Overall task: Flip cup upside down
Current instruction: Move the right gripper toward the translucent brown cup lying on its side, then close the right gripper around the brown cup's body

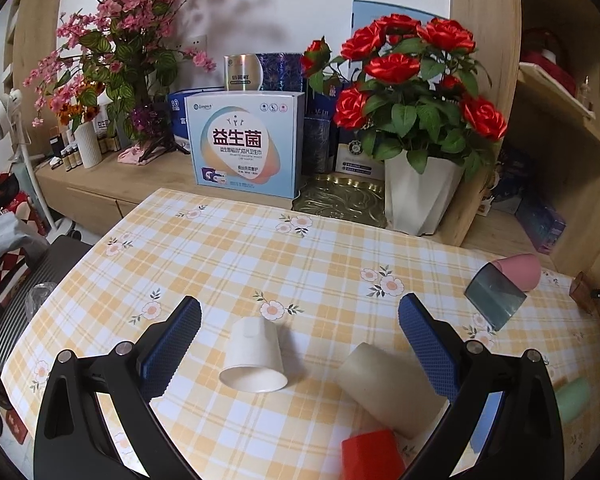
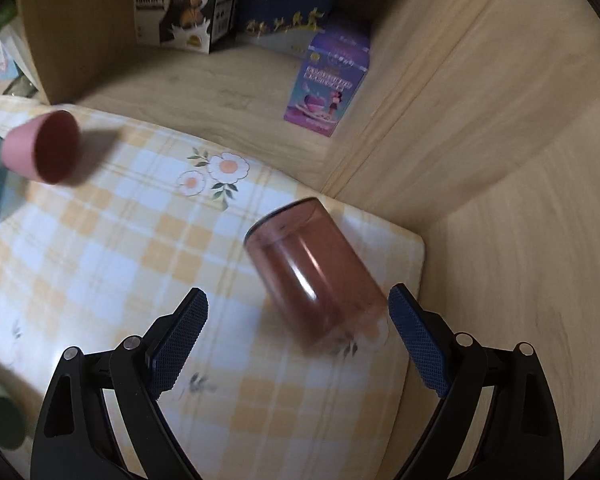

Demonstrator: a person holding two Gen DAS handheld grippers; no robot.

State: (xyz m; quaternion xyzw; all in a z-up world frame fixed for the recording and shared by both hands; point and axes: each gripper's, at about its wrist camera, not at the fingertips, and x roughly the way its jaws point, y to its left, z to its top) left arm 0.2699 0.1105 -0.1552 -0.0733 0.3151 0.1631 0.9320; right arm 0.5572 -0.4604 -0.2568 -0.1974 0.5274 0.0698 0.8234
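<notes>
In the left wrist view a white cup [image 1: 254,356] stands upside down on the checked tablecloth [image 1: 228,256], between the fingers of my open left gripper [image 1: 300,340], which holds nothing. A beige cup [image 1: 388,388] lies on its side by the right finger. In the right wrist view a clear brown cup [image 2: 316,272] stands upside down, tilted and blurred, near the table's right corner. My right gripper [image 2: 298,336] is open just behind it, with its right finger [image 2: 418,340] close to the cup's rim.
A red cup [image 1: 372,456], a green cup [image 1: 572,400], a dark clear cup [image 1: 496,294] and a pink cup [image 1: 518,270] [image 2: 40,146] sit around the table. A white pot of red roses [image 1: 420,196], boxes [image 1: 248,144] and wooden shelving [image 2: 480,120] line the far edge.
</notes>
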